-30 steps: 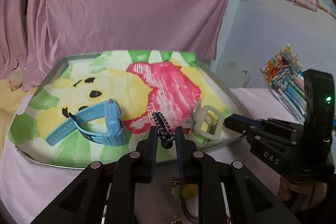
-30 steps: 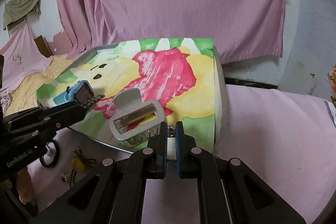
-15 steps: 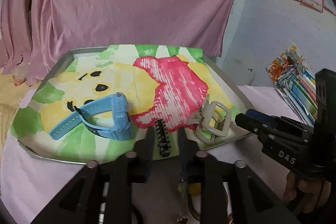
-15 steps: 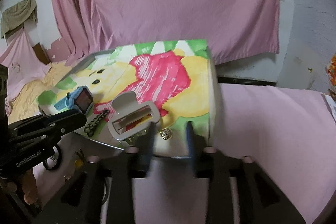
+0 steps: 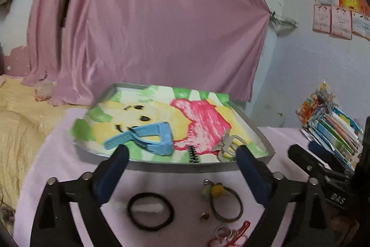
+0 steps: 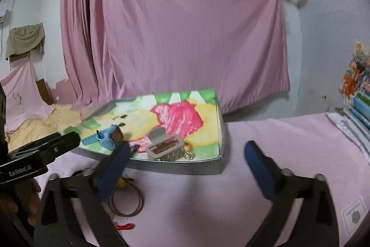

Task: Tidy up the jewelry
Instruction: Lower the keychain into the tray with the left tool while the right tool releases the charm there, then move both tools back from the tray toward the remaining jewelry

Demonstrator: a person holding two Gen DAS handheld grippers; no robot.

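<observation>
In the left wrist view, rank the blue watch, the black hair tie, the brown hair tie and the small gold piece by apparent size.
1. Blue watch
2. Black hair tie; it lies nearer the camera, so its ranking against the watch is unsure
3. Brown hair tie
4. Small gold piece

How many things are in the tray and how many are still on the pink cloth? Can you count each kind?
In the tray:
Blue watch: 1
Black braided bracelet: 1
Hair claw clip: 1
Small gold charm: 1

On the pink cloth:
Black hair tie: 1
Brown hair tie with yellow bead: 1
Small gold piece: 1
Red string piece: 1

Total: 8
</observation>
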